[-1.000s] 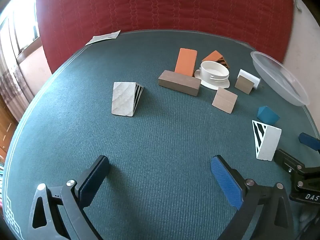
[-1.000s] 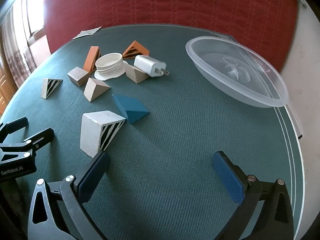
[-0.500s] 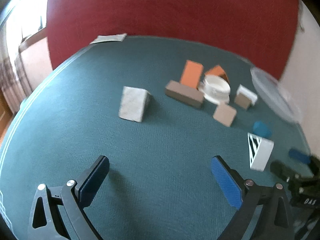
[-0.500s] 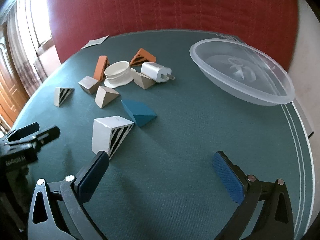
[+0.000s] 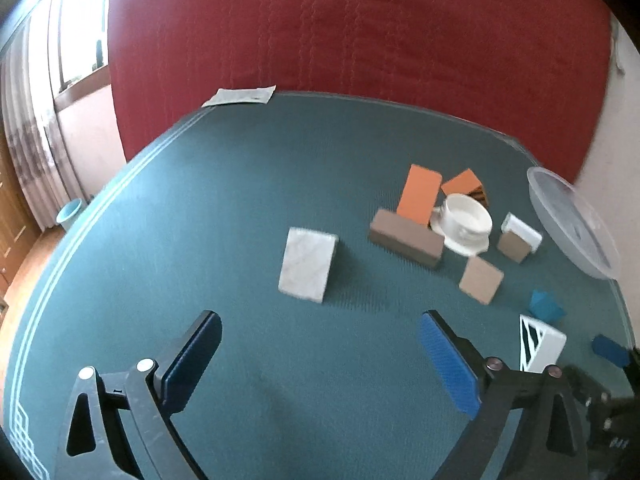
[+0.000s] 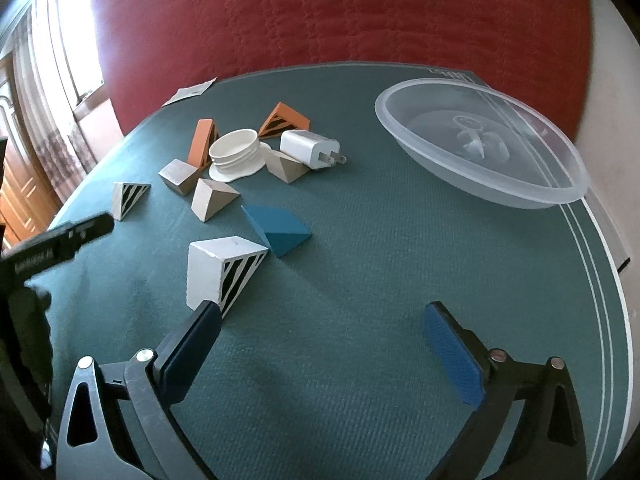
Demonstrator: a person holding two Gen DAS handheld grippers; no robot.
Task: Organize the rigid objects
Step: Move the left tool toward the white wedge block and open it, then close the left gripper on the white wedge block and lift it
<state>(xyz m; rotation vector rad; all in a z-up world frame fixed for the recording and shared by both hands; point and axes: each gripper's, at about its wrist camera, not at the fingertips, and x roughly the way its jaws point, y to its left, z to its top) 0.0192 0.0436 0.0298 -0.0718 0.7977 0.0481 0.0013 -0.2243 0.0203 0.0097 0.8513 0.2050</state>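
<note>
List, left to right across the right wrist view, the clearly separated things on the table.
Small striped wedge → white threaded cap → white charger plug → clear plastic bowl.

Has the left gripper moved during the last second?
Yes. The left gripper has moved forward toward the pale wedge, which sits lower and nearer its fingers in the left wrist view.

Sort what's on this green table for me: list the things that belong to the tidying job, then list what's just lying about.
Part of the job:
- white striped wedge block
- blue wedge block
- plain tan wedge block
- orange wedge blocks
- white plug-in charger
- white plastic screw lid
- clear plastic bowl, probably the container

Just lying about:
- paper slip at the table's far edge
- red quilted backdrop
</note>
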